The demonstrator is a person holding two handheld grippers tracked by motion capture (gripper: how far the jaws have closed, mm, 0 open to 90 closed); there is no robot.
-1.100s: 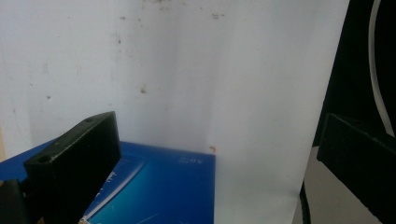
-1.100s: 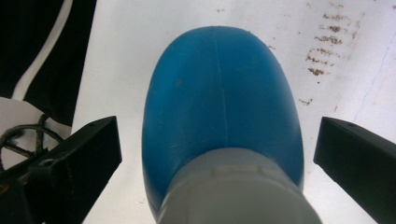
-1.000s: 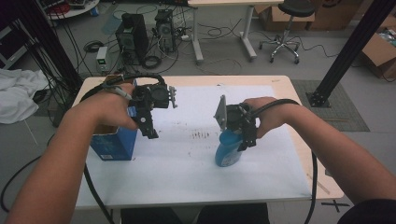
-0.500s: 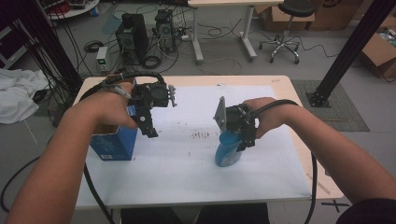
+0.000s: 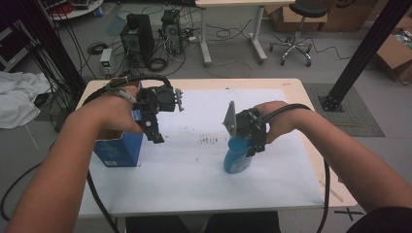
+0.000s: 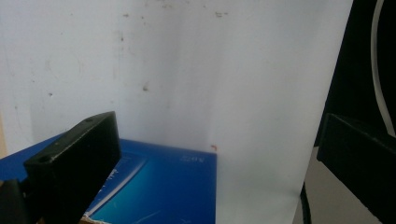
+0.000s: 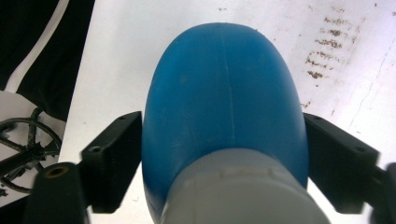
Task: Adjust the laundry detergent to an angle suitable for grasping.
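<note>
Standing between right hand-held gripper [image 7: 224, 168] jaws (pads touching), blue bottle [image 7: 224, 116]

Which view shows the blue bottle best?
The right gripper view: the blue bottle sits large between the right gripper's jaws, grey cap nearest. The high view shows it small, standing upright on the white sheet, its top hidden by that gripper.

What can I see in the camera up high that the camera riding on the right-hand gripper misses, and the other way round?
The high view alone takes in the blue box, the left gripper above it, both forearms and the floor clutter behind the table.

The right gripper view alone gives the close look: the bottle's grey cap and the black jaws, just closing, against its sides.

Both share the blue bottle, the right gripper and the stained white sheet.
</note>
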